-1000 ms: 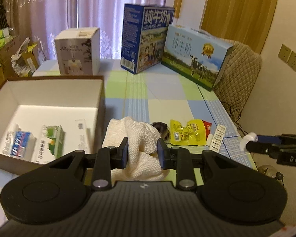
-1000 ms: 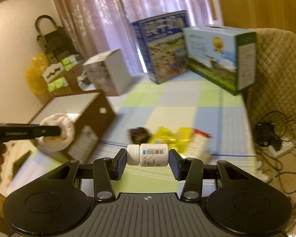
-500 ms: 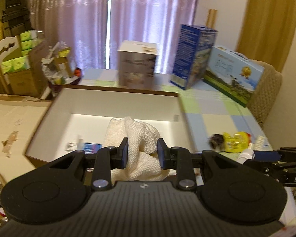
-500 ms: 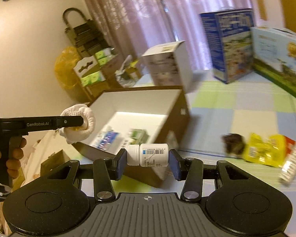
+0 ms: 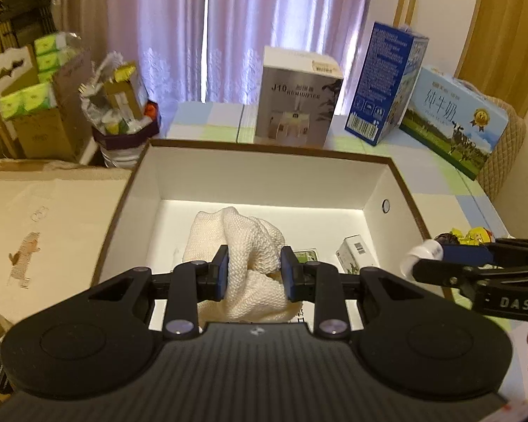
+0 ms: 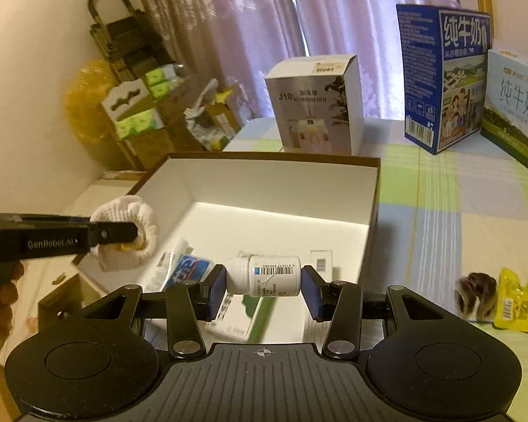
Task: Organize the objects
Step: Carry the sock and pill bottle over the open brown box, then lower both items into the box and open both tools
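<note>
Now that both grippers have swung off the counter (image 6: 475,211) and over the storage box (image 5: 264,190), where a second ago the box lay off to the left gripper's side, the carry looks nearly done and release is the likely next step.

Storage box: open-topped, white inside, directly ahead of and beneath both sets of jaws. Small cartons (image 5: 355,256) lie on its floor, just beyond the left jaws' right tip.

Knit cloth (image 5: 250,246): white, bunched, clamped between the left gripper (image 5: 255,270) jaws and bulging forward past the tips, above the box floor.

Pill bottle (image 6: 267,276): white, barcode label, held sideways, cap toward the left jaw; the right gripper (image 6: 264,288) jaws are clamped on its two ends, over the box's near right part.

Snack packets (image 6: 517,299): yellow, left on the counter well right of the right jaws.

Pose: both grippers held roughly level, side by side, pointing across the box; a hand (image 6: 3,299) holds the left handle.
</note>
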The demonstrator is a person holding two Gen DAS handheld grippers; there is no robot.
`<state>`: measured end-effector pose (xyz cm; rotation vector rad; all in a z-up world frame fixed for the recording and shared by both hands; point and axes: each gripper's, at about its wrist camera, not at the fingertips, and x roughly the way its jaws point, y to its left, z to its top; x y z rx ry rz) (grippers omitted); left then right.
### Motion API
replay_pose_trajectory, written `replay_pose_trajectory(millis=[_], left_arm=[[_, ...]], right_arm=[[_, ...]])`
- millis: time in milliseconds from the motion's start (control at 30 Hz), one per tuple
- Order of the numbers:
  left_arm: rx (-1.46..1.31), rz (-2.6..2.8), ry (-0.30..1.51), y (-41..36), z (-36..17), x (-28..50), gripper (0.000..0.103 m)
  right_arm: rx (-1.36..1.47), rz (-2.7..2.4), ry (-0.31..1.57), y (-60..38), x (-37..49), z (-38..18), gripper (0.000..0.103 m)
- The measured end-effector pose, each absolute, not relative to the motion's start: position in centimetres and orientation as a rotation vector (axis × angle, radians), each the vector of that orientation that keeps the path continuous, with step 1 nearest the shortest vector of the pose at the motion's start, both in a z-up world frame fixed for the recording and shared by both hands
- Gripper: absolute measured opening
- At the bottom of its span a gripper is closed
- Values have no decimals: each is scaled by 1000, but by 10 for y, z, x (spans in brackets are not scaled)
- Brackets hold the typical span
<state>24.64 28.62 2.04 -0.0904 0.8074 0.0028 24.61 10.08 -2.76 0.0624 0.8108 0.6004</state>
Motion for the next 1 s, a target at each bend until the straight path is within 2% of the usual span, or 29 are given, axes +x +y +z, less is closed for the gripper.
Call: replay_pose_trajectory(millis=[533,833,900,933,1000], left_arm=[[-18,-74,951,291,-38,354,26],[22,-101,943,292,-56,386,29],[28,-111,939,292,-56,389,37],[32,-110,939,292,-56,390,46],[43,-102,936,294,-55,390,50]], right_arm=[[51,512,898,147,317,-61,43],[51,486,915,153,338,-69,43],[51,483,919,153,340,-70,43],[52,482,922,154,341,-71,44],[54,482,925,155,343,-72,43]])
